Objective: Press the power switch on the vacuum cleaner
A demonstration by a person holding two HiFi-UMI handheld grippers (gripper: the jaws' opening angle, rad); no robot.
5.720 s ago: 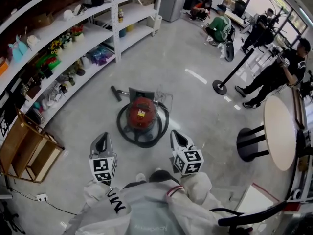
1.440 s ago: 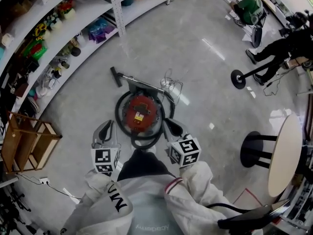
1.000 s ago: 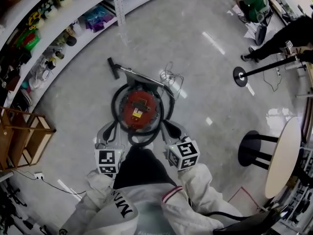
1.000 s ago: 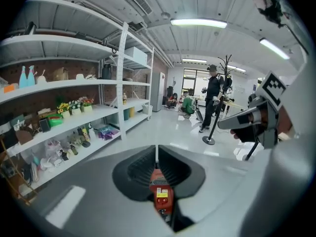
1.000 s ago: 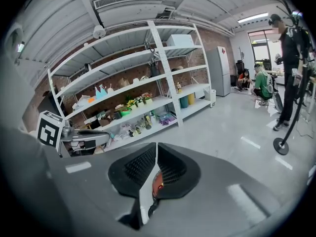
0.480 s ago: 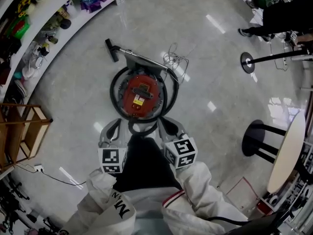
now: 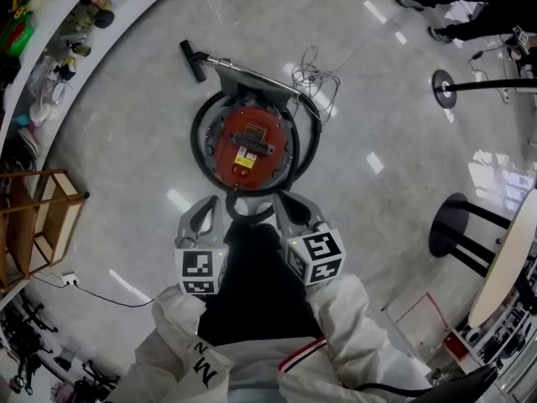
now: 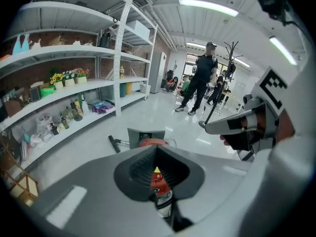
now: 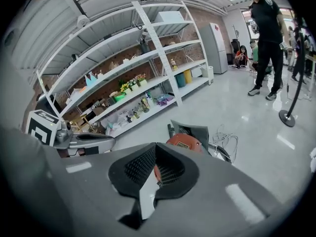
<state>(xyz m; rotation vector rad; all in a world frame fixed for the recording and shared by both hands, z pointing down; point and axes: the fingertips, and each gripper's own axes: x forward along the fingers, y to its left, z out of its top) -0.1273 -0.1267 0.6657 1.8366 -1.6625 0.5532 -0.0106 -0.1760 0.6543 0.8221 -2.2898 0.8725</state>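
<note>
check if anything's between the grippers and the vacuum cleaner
Only the black hose: its loop lies on the floor between the left gripper, the right gripper and the red vacuum cleaner. Nothing visible covers the cleaner's top.

Vacuum cleaner [image 7: 252,145] lid glossy red, probably plastic; floor [image 7: 394,225] polished, reflective (light streaks); rack [image 7: 33,225] bare wood.

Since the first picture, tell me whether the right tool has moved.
Yes. The right tool has come forward, toward the vacuum cleaner on the floor.
</note>
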